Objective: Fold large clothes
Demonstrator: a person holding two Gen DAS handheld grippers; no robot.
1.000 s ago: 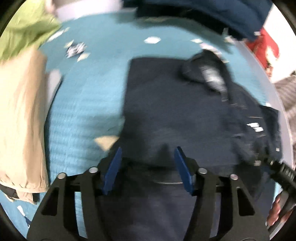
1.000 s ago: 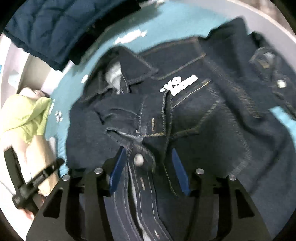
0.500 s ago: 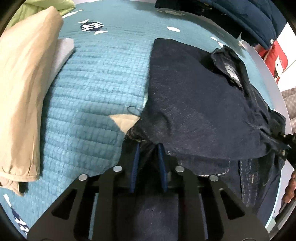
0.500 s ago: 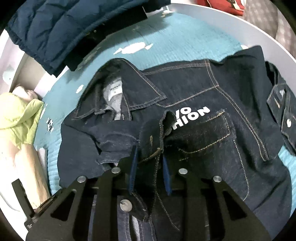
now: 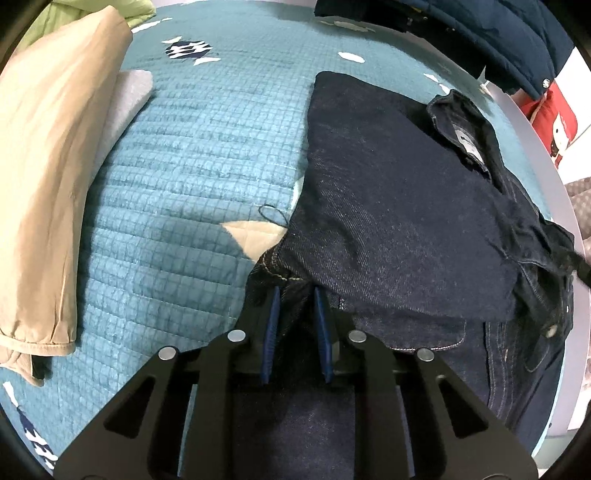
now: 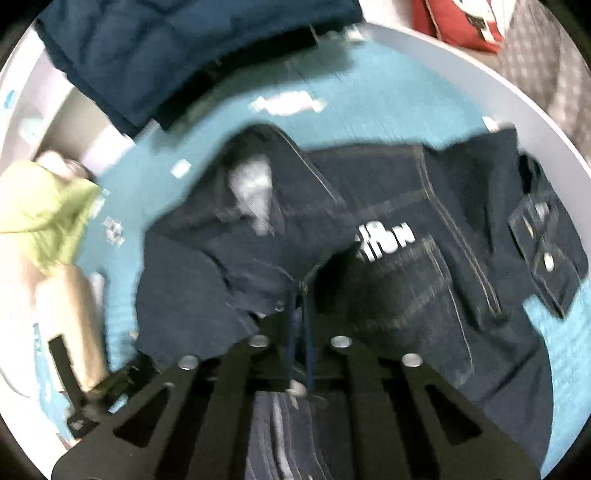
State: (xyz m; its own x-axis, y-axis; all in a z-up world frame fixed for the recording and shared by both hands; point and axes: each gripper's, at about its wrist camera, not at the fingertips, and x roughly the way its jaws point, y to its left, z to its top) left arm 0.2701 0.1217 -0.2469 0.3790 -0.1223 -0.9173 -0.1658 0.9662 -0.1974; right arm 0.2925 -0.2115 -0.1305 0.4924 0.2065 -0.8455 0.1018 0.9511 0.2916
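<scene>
Since a second ago both hand-held grippers have clamped onto the denim jacket (image 5: 399, 221): left hand-held gripper (image 5: 297, 295) pinches its hem, right hand-held gripper (image 6: 300, 295) its front placket. The jacket lies on the teal quilt (image 5: 192, 177), beside a beige garment (image 5: 48, 166).

Surface: a bed covered by a teal quilted blanket (image 5: 192, 155) with small white, tan and navy patches.
Middle to right: a dark denim jacket (image 5: 399, 221), partly folded over itself, collar toward the far side.
Left edge: a beige garment (image 5: 48, 166) over a grey folded cloth (image 5: 127, 96); a lime-green garment (image 6: 48, 210) beyond it.
Far edge: a navy puffer coat (image 5: 498, 33).
</scene>
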